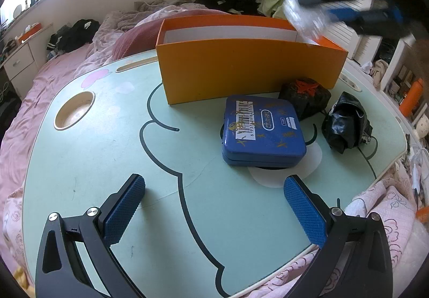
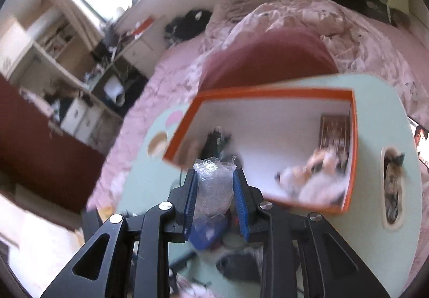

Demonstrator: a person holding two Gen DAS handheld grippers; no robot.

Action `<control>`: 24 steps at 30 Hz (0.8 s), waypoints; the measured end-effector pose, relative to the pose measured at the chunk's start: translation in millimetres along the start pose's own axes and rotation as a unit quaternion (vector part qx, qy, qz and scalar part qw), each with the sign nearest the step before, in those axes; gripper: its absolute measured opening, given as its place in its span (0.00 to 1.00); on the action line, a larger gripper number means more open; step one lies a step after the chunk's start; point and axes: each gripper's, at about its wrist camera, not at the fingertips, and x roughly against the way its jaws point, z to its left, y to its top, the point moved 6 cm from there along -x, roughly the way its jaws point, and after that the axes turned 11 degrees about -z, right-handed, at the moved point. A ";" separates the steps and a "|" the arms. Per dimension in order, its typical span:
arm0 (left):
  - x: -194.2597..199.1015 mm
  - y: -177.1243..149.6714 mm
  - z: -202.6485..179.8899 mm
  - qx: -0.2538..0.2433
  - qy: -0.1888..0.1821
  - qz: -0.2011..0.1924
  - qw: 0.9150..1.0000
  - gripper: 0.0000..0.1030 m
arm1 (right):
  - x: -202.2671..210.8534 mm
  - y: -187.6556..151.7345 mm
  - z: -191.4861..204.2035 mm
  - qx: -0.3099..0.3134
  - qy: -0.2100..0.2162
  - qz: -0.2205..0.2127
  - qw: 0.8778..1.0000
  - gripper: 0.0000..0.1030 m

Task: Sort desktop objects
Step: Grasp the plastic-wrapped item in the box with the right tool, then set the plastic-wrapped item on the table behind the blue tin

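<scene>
Above the orange box (image 2: pixel 268 94), our right gripper (image 2: pixel 215 190) clamps a bubble-wrap bundle (image 2: pixel 214 182); our left gripper (image 1: pixel 214 207) hangs wide over the table (image 1: pixel 107 150)

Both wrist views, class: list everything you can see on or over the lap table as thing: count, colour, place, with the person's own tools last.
lap table: one, pale green, on the pink bed
storage box: one, orange outside, white inside, far side of table
blue tin: one, blue with barcode label, table centre, before the box
dark packet: one, black with orange mark, beside the box
black bundle: one, black, right of the tin
plush toy: one, white and orange, inside the box
bubble wrap parcel: one, clear, held above the box's near edge
left claw: one, black with blue pads, open over table
right claw: one, shut on the parcel
</scene>
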 end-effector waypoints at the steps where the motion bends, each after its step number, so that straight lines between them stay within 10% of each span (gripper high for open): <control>1: -0.2 0.1 0.1 0.000 0.000 0.000 1.000 1.00 | -6.7 -9.1 2.7 0.007 0.000 0.011 1.000 0.26; 13: -1.9 1.3 0.5 0.000 -0.001 0.000 1.000 1.00 | 24.4 -54.7 8.3 0.120 -0.078 -0.078 0.987 0.70; 24: -3.6 2.2 2.4 -0.001 -0.002 0.001 1.000 1.00 | 43.1 -132.3 -29.4 0.198 -0.158 -0.086 0.964 0.80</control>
